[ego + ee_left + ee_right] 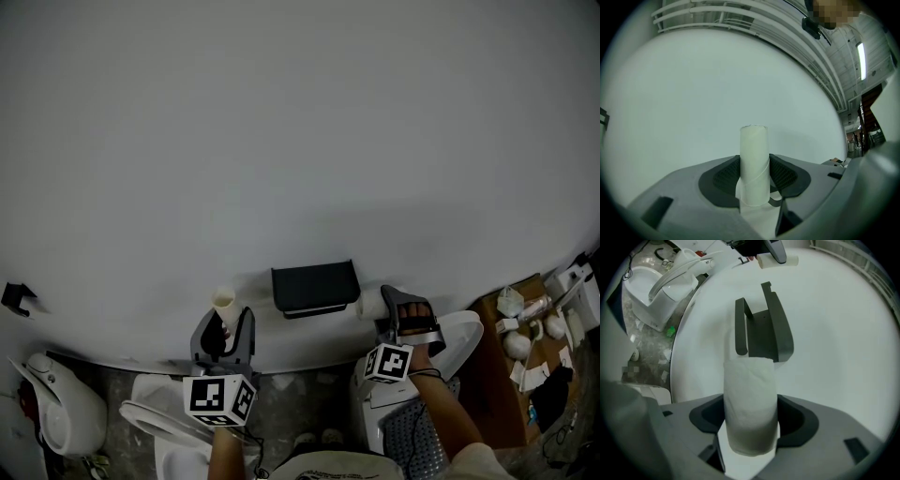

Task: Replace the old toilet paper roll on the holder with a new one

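Nearest the camera, at the bottom of the head view, the person's two forearms reached forward over two white toilets, the left toilet (155,422) below the left arm and the right toilet (459,339) beside the right arm. A third white fixture (58,405) sat at the far left. On the floor at the right lay a brown cardboard box (495,375), open, with several small white parts in it; what they were could not be told.

Farther on, the left gripper (228,325) had its jaws closed partway onto a bare cardboard tube (223,302). In the left gripper view the dark pads (785,176) pressed both sides of the tube (753,150), which stood upright and rose well above the gripper (754,180).

To the right, the right gripper (405,314) held the jaws wider, clamped on a full toilet paper roll (372,303). In the right gripper view the roll (750,404) filled the gap between the jaws of the gripper (751,430), and its far end pointed toward the holder.

Farthest away, on the pale wall, the black holder (315,288) was mounted between the two grippers, apart from both. From the right gripper view the holder (761,331) showed two arms standing out from the wall, just beyond the end of the roll.
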The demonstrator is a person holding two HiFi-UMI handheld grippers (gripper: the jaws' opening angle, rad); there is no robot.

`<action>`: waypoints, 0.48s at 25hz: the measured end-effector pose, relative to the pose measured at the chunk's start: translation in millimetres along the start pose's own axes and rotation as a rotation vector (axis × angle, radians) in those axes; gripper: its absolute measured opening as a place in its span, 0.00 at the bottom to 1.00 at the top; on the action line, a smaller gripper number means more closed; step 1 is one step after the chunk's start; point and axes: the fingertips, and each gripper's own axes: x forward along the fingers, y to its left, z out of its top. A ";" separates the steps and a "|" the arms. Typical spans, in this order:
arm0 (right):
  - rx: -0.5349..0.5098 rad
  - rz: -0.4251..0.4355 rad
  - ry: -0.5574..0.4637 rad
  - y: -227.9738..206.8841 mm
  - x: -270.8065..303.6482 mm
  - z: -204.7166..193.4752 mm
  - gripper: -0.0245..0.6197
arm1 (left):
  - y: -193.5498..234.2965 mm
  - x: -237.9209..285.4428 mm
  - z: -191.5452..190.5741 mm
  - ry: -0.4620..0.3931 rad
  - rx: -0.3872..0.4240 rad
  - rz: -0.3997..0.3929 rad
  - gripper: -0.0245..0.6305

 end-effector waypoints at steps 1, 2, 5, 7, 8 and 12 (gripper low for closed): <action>-0.006 0.005 -0.002 3.1 0.8 1.9 0.52 | 0.6 -1.7 0.2 0.001 0.005 0.002 0.33; -0.012 0.010 -0.004 5.7 1.8 4.3 0.52 | 1.8 -3.3 0.3 0.003 0.009 0.006 0.33; -0.009 0.017 -0.012 10.5 4.6 11.7 0.52 | 7.4 -9.8 -1.0 0.008 0.014 0.022 0.33; 0.007 0.020 -0.017 12.1 6.0 16.4 0.52 | 11.9 -15.3 -2.1 0.012 0.017 0.037 0.33; 0.013 0.023 -0.020 12.8 7.0 19.1 0.52 | 14.9 -18.1 -2.4 0.014 0.019 0.045 0.33; 0.010 0.023 -0.032 15.4 9.7 32.1 0.52 | 28.4 -30.4 -2.9 0.021 0.024 0.082 0.33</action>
